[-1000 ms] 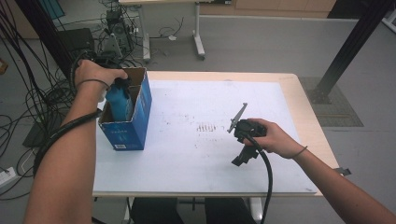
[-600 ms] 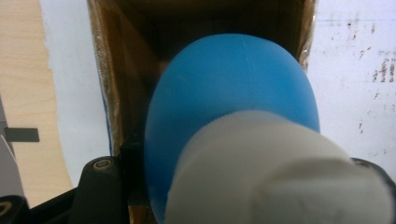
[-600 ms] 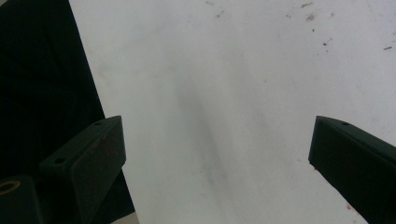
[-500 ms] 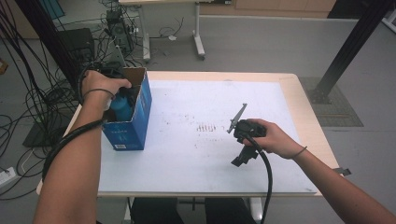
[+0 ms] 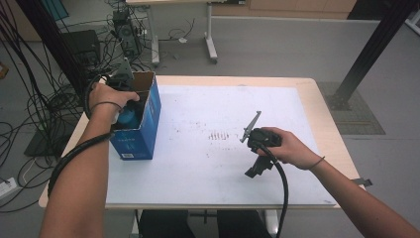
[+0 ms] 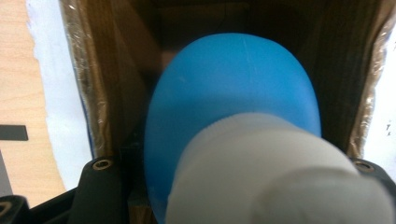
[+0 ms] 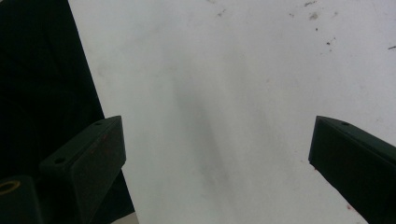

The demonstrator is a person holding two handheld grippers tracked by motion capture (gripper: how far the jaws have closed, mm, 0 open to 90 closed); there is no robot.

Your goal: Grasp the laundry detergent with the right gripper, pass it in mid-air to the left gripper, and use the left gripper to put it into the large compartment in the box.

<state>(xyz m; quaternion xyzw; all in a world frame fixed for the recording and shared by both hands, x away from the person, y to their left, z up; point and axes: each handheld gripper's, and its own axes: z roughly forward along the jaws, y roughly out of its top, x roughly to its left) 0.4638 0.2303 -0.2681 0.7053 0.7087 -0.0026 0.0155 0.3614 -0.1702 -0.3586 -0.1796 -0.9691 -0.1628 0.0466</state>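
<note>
Pale wooden counter (image 5: 324,124) under a white sheet (image 5: 213,148), grey floor and tangled cables beyond. Nearest, at right: right gripper (image 5: 258,163) in the right hand (image 5: 287,148), low over the bare sheet, holding nothing, jaws spread wide with only speckled white between them in the right gripper view. Well apart from the box, no part in the work at this moment. Farther off, at the left edge: open blue cardboard box (image 5: 137,124) standing upright on the sheet, brown inside. Left hand (image 5: 111,96) right over its mouth, left gripper (image 5: 124,82) pointing down into it. Pinched between those jaws: a blue rounded object with a whitish neck (image 5: 128,118), probably a rubber bulb or small bottle, too blurred up close to name for certain. In the left gripper view, blue body (image 6: 233,102) already below the rim, brown walls on both sides, whitish end nearest the camera. Judged from this: packing mostly done, object partly inside the box, bottom contact not visible. Left to do: lowering the rest of the way, opening the jaws, lifting clear without snagging the flaps. No other loose items on the counter waiting to be packed.
</note>
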